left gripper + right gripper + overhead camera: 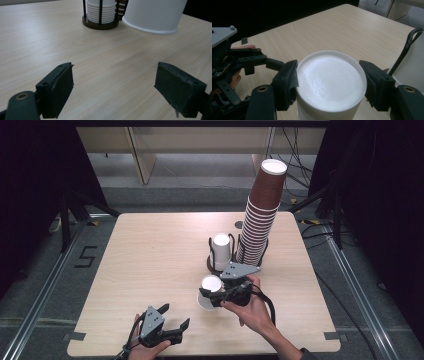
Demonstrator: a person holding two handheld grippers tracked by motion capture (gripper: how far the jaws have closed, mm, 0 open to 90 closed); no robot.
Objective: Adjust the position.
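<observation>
Wooden table [150, 270], large to small: tall leaning stack of brown cups [260, 215] at far right-centre, rising out of the wire holder [218, 265], with a short stack of white cups [221, 249] in the holder's left bay.

Step in hand: single white cup [209, 290] carried upside down, base up, just in front of the holder and clear of the tabletop. Clamped by right gripper [220, 296], pads [287, 82] pressing the wall on both sides just below the base, jaws as tight as the cup allows. Left gripper [175, 320] idle at near edge, jaws roughly half open, nothing between them, well apart from the cup.

Next, as a guess: either seat cup onto white stack or set it down. Needs level approach, axis lined up with target, release only once seated. Risk: knocking the leaning brown stack nearby.
</observation>
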